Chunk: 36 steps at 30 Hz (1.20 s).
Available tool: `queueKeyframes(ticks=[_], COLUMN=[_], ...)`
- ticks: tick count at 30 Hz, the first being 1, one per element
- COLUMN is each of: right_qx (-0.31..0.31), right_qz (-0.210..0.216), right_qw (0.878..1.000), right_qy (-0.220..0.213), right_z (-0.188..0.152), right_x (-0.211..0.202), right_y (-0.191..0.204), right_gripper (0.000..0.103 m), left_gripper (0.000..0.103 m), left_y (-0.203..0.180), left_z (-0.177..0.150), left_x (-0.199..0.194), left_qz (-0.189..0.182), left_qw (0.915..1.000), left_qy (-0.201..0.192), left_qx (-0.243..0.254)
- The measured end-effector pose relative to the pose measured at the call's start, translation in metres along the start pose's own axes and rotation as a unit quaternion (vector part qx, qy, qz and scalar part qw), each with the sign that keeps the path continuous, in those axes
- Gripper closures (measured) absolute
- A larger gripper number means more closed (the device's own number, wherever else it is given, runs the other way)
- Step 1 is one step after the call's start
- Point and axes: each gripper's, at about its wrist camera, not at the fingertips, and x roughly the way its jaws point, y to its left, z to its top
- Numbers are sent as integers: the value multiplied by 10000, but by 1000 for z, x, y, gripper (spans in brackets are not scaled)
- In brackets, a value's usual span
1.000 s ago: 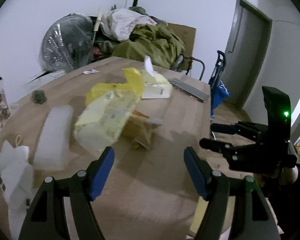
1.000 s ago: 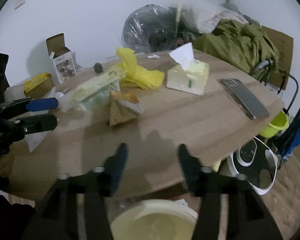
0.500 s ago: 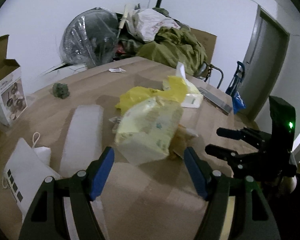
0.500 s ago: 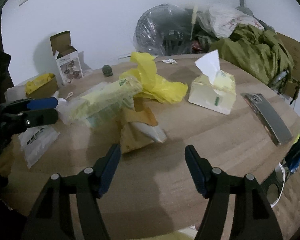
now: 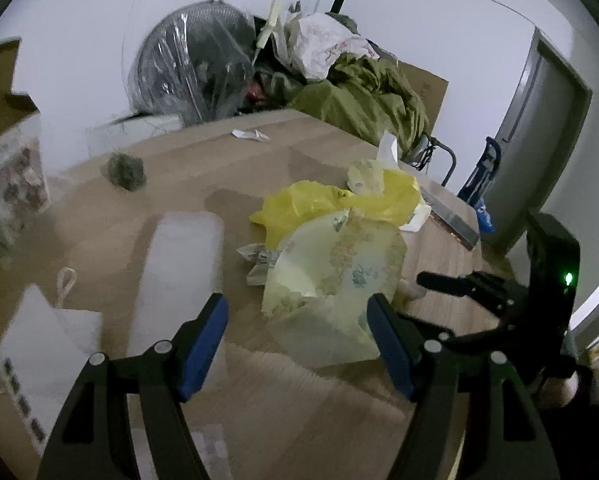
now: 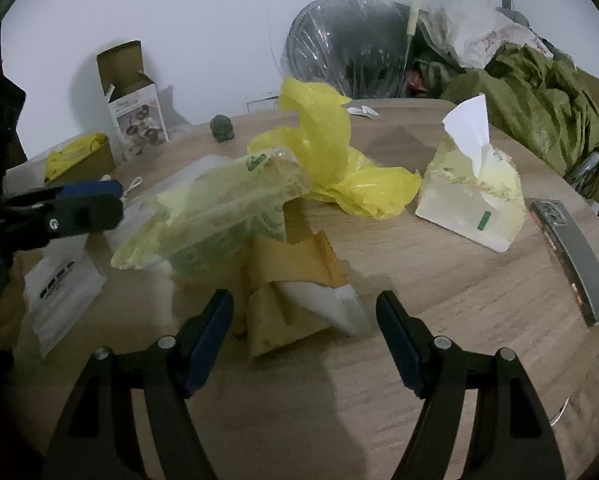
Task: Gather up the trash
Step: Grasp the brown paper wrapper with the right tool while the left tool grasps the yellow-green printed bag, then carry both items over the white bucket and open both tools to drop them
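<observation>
My left gripper [image 5: 297, 334] gapes empty; my right gripper [image 6: 304, 330] is opening, nothing between; wrappers [image 6: 215, 216] ahead uncollected.

Just ahead of the right gripper [image 6: 304, 326] on the counter [image 6: 439, 292] lies a paper envelope [image 6: 295, 280], with an empty wrapper [image 6: 215, 216] leaning on it to the left. Behind both sits a crumpled plastic bag [image 6: 339, 168]. A tissue pack [image 6: 471, 200] stands ahead to the right, a phone [image 6: 575, 256] further right near the edge. The left gripper [image 6: 81, 202] comes in from the left, beside the wrapper, above a flat pouch [image 6: 59, 284].
</observation>
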Motion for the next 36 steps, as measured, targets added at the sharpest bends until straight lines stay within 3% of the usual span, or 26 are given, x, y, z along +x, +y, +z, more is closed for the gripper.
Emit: queueKeyframes(ticks=[9,10,12,19,21,23,29,36], right_qx=[29,36,49,6,-23,-36,13,51], right_qz=[51,62,57,95,105,99,44,-2], right_qw=[9999,9999,9998,9998,9998,9998,10000,10000], right_qy=[145,151,178,151,144,144,69,10], right_z=[5,5,4,0,-2,-4,-11,-18], right_x=[17,18,19,13,10,7,-8,-22], right_y=[2,2,1,2,3,3,1,-2], right_gripper=[31,33,45,51,54,55,57,57], left_gripper=[31,31,31,31,36,48,66,70], left_y=[9,11,15,16,13,10,-1,-10], left_z=[6,5,3,-5,-5,-6,-8,-10], left_x=[23,27,32,34,32,31,28,11], left_qz=[-293,-314,-318,-412,-476,-545,-543,-464], left_qw=[9985,9980,9969,9962,9964,9962,9965,9981], left_qy=[232,304,399,461,430,456,478,277], left_qx=[-397,-463,-596,-613,-553,-504,-413,-309])
